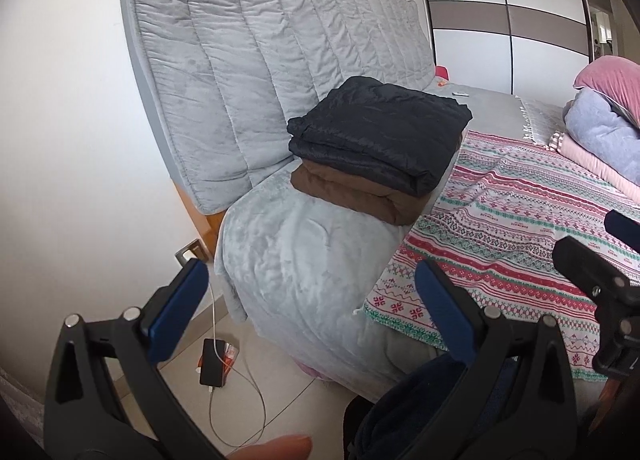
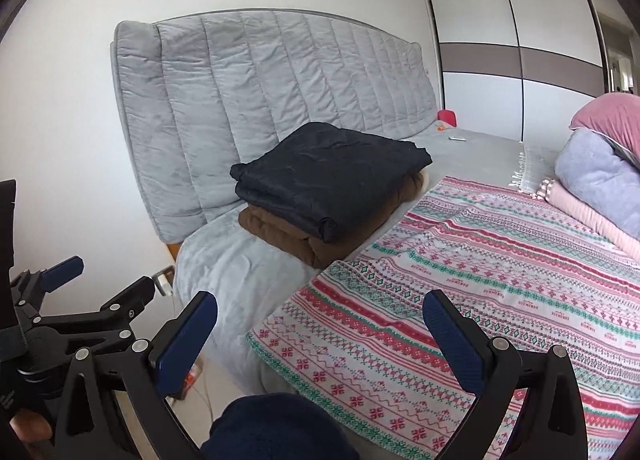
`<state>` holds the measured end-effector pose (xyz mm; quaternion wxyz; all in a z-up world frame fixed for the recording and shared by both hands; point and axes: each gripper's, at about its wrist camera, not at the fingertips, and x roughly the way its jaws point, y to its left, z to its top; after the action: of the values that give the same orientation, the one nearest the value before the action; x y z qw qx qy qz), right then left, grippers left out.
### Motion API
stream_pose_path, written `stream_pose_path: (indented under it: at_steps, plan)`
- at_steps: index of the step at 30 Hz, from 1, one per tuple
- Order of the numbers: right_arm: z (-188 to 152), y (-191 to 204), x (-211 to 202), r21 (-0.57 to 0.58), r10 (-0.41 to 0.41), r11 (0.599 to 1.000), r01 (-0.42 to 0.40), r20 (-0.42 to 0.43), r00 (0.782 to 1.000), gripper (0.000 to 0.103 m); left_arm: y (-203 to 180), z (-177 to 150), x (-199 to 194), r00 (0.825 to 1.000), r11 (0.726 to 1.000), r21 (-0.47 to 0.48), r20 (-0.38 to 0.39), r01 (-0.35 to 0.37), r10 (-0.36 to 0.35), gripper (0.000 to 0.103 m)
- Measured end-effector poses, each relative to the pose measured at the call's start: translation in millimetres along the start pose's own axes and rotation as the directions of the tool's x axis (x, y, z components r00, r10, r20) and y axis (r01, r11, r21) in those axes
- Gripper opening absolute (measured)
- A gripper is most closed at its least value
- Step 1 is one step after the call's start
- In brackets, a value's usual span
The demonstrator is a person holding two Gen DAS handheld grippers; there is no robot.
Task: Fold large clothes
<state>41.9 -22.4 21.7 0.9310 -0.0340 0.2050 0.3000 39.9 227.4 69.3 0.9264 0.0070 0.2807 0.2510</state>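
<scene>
A folded black garment (image 1: 380,132) (image 2: 332,176) lies on top of a folded brown garment (image 1: 352,196) (image 2: 296,236) on the grey bed corner by the headboard. My left gripper (image 1: 312,304) is open and empty, held off the bed's corner above the floor. My right gripper (image 2: 320,328) is open and empty, held over the near edge of the patterned red, green and white cloth (image 2: 460,300) (image 1: 500,228). Each gripper shows at the edge of the other's view. A dark blue fabric (image 2: 276,428) (image 1: 408,408) shows at the bottom of both views.
A grey quilted headboard (image 1: 260,60) stands against the white wall. A pile of lilac and pink clothes (image 2: 600,180) lies at the bed's right. A white wardrobe (image 2: 516,60) stands behind. A phone on a cable (image 1: 212,368) lies on the tiled floor.
</scene>
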Motion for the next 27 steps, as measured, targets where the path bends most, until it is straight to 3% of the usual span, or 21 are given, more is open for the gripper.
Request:
stream_pose_path:
  at_steps: [27]
  plan:
    - [0.4,0.5,0.3,0.011,-0.002,1.0,0.002,0.004,1.0,0.103,-4.6,2.2,-2.0,1.0,1.0,0.008,0.0,0.014,-0.014,0.103]
